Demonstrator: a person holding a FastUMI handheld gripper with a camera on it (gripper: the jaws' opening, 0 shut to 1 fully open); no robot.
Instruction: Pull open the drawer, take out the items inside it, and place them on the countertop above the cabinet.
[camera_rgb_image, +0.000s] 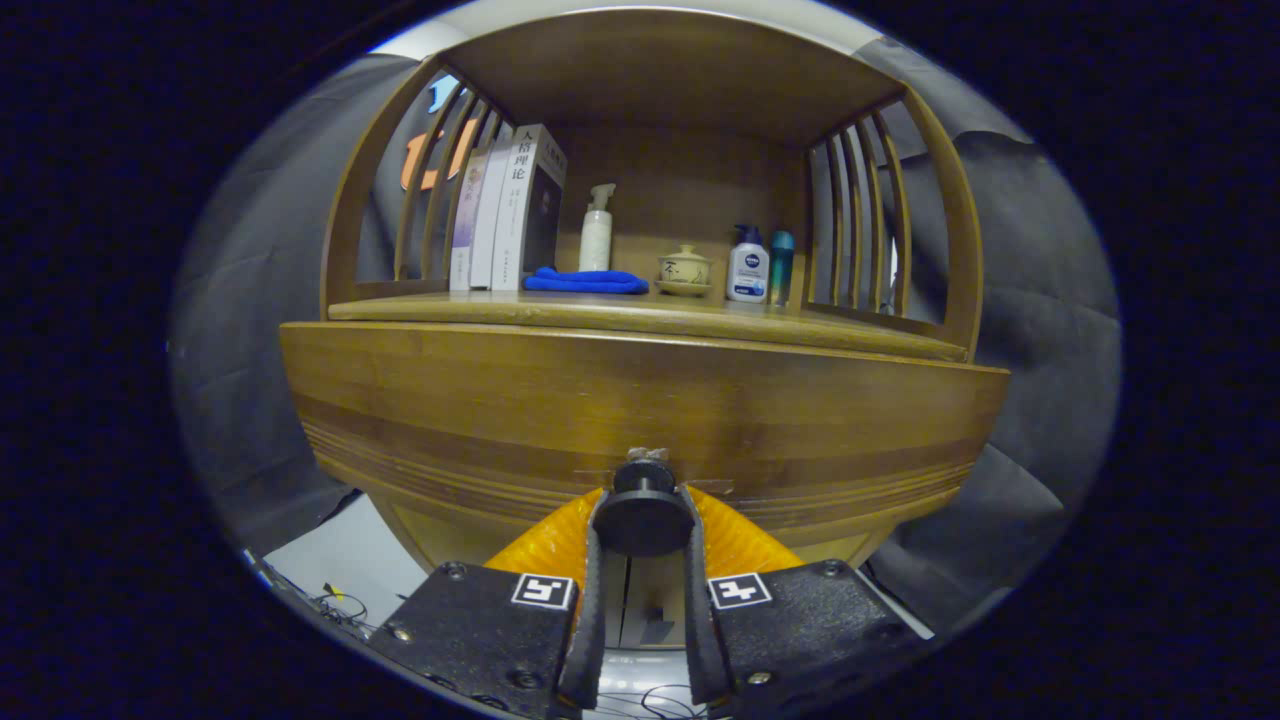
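Note:
A wooden cabinet fills the view, with its drawer front (640, 400) straight ahead of me. A round black knob (642, 515) sticks out of the drawer front low in its middle. My gripper (642, 520) is shut on this knob, one finger pressing each side of it. The drawer's inside is hidden, so I cannot see any items in it. Above the drawer front lies the wooden countertop (800, 325), under an open shelf niche with slatted sides.
On the countertop stand several books (505, 210), a white pump bottle (596, 230), a folded blue cloth (586, 282), a small lidded ceramic cup (685, 270), a white-and-blue bottle (748, 268) and a teal bottle (781, 265). Cables lie on the floor (340, 600) below left.

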